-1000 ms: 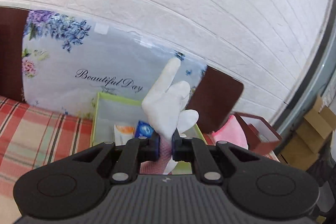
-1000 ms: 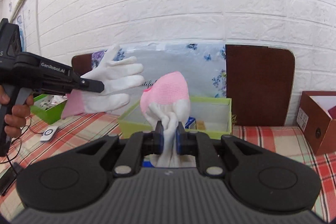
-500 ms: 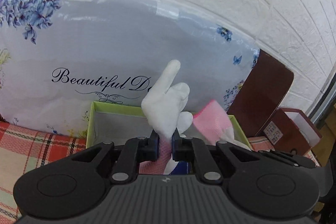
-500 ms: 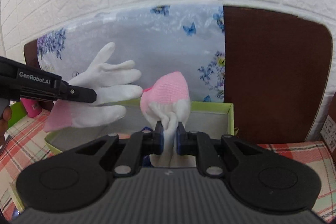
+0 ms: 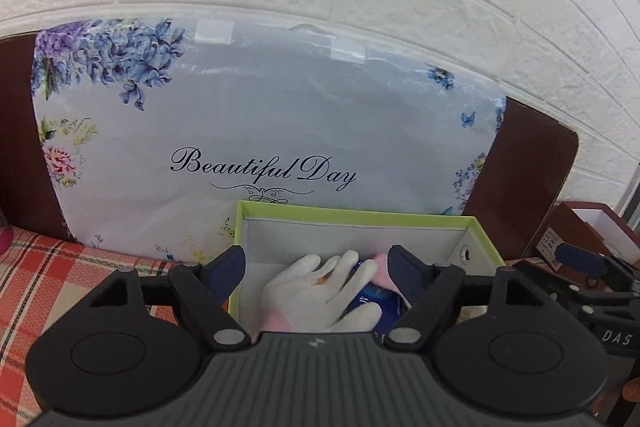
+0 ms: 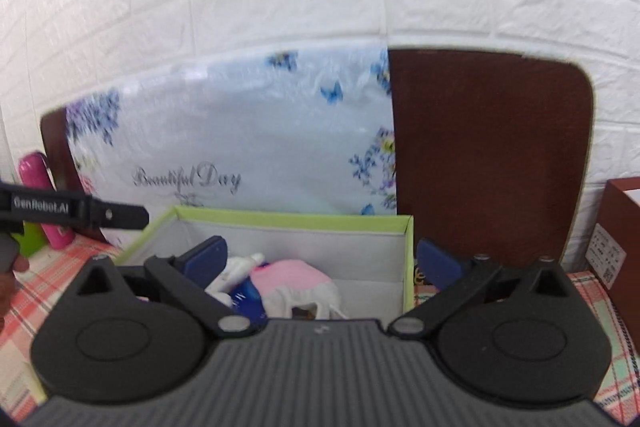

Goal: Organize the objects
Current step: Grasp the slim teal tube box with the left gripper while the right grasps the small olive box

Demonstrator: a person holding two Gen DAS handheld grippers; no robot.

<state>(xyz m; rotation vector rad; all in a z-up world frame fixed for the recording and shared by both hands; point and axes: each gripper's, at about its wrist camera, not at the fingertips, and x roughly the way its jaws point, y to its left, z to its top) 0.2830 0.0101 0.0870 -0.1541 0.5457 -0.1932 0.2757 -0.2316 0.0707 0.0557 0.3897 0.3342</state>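
A green-rimmed box [image 5: 360,217] with a grey lining stands on the plaid cloth against the floral bag. A white glove with a pink cuff [image 5: 316,293] lies flat inside it, over a blue packet [image 5: 370,301]. My left gripper [image 5: 316,263] is open and empty just above that glove. In the right wrist view the second glove [image 6: 298,287] lies crumpled in the same box [image 6: 288,221]. My right gripper [image 6: 324,259] is open and empty above it. The left gripper's finger [image 6: 80,213] shows at the left there.
A floral "Beautiful Day" bag [image 5: 256,131] leans on a brown board [image 6: 488,155] against the white brick wall. A brown carton [image 5: 588,231] stands at the right. A pink bottle [image 6: 40,195] and a green bin stand at the left. The plaid cloth [image 5: 52,275] covers the table.
Both grippers moved forward over the green box and opened. Each glove dropped out of its jaws and now lies inside the box.
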